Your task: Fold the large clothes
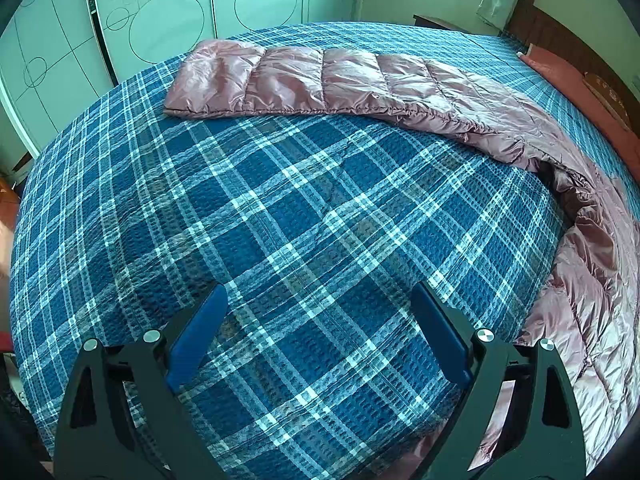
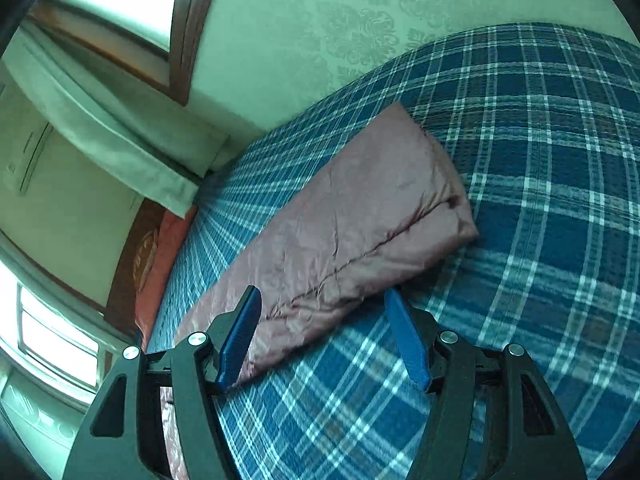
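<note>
Left wrist view: the left tongs (image 1: pixel 320 336) gape wide and empty over the bed (image 1: pixel 280 220); the pink padded jacket (image 1: pixel 320 80) lies well ahead, curving down the right edge.

Right wrist view: the right tongs (image 2: pixel 322 336) stand half open, gripping nothing; the jacket (image 2: pixel 340 228) lies just ahead, long axis slanting away up-right, so the right hand is nearer.

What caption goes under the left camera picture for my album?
Open left tool hovering over a blue plaid bedspread, with a shiny pink puffy jacket stretched across the far side.
</note>
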